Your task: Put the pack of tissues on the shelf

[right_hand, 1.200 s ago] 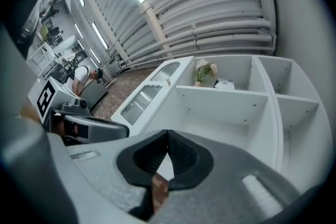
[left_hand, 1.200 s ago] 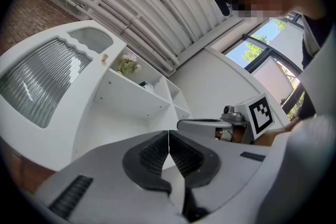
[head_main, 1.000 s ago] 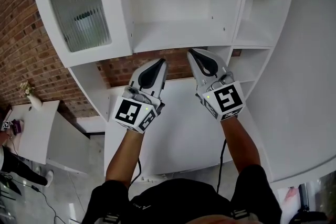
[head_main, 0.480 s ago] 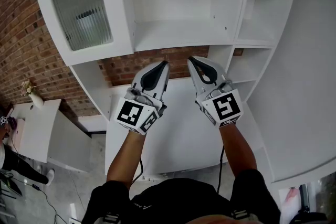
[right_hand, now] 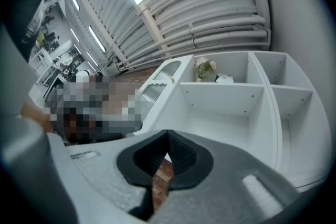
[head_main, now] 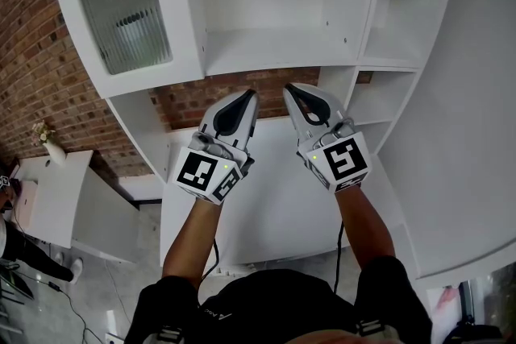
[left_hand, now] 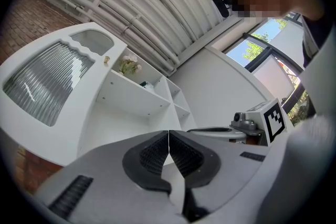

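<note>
No pack of tissues shows in any view. My left gripper (head_main: 251,95) and right gripper (head_main: 288,88) are held side by side over a white counter (head_main: 266,213), pointing at the white shelf unit (head_main: 274,52). Both are shut with nothing between the pads. In the left gripper view the left gripper (left_hand: 168,136) has its ribbed pads pressed together, and the right gripper (left_hand: 231,131) lies beside it. In the right gripper view the right gripper (right_hand: 168,136) is equally shut. The wide middle shelf (right_hand: 220,113) is bare.
A ribbed-glass cabinet door (head_main: 125,12) forms the unit's left part, with narrow open shelves (head_main: 395,36) at its right. A potted plant (right_hand: 206,68) and a small white object (right_hand: 224,79) stand on the upper shelf. Brick wall (head_main: 32,76) and a vase (head_main: 48,151) on a side table (head_main: 56,205) lie left.
The right gripper has drifted slightly down and to the left. The left gripper has hardly moved. Both stayed shut and empty.
</note>
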A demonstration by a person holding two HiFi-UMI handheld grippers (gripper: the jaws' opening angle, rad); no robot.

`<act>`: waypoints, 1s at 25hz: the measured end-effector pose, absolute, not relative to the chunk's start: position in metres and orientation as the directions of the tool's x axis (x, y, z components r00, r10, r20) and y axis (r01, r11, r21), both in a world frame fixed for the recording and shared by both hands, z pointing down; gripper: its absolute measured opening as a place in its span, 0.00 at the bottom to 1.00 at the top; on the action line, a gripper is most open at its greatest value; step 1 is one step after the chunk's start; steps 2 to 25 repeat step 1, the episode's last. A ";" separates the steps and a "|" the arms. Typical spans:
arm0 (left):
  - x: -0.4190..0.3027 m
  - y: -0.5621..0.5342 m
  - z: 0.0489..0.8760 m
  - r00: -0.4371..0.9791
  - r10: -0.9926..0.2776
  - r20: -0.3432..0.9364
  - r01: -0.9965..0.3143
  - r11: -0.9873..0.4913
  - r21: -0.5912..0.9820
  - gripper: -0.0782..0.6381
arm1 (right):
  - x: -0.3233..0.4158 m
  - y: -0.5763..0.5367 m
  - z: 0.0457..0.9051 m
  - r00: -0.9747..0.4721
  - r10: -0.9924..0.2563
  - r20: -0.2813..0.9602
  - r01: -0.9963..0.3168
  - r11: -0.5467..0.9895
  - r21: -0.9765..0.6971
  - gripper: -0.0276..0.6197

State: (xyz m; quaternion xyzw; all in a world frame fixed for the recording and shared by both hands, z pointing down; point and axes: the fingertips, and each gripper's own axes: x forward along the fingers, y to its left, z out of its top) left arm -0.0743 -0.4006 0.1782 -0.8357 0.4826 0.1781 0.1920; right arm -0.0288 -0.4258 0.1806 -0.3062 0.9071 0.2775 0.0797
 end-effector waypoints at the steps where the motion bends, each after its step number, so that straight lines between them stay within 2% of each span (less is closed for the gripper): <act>1: -0.075 -0.400 0.178 0.470 -0.738 -0.484 -0.876 -0.460 -0.149 0.11 | -0.029 -0.426 0.180 -0.801 -0.511 -0.314 -0.599 0.660 0.454 0.05; 25: -0.075 -0.400 0.178 0.470 -0.738 -0.484 -0.876 -0.460 -0.149 0.11 | -0.029 -0.426 0.180 -0.801 -0.511 -0.314 -0.599 0.660 0.454 0.05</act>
